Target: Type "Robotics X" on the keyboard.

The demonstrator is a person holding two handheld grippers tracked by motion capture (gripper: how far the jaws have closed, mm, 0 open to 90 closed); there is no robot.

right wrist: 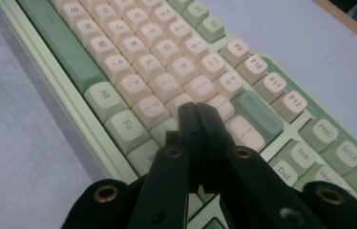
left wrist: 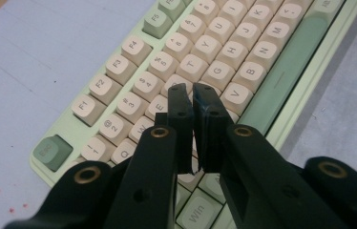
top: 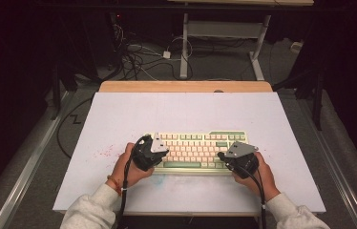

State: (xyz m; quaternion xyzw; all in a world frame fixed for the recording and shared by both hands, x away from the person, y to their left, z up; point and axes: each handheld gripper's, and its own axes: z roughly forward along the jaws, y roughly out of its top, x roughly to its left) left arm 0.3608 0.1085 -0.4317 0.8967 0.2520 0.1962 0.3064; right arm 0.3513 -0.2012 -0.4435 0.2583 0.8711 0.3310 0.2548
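A pale green keyboard (top: pixel 200 138) with cream and green keys lies on the white table top, near the front. My left gripper (top: pixel 160 151) hovers over its left end, jaws shut with nothing between them; in the left gripper view the left gripper (left wrist: pixel 190 89) tips sit just above the keyboard (left wrist: pixel 224 62) letter keys near E and D. My right gripper (top: pixel 222 156) is at the keyboard's right end, jaws shut and empty. In the right gripper view the right gripper (right wrist: pixel 194 108) tips hang over the keyboard (right wrist: pixel 133 62) keys beside the green enter key (right wrist: pixel 257 114).
The white board (top: pixel 186 112) covers a wooden table (top: pixel 186 86) and has bare room behind and beside the keyboard. Small red specks (top: pixel 105 153) mark the board left of my left hand. Cables (top: pixel 138 57) and a desk frame (top: pixel 224 38) stand on the floor beyond.
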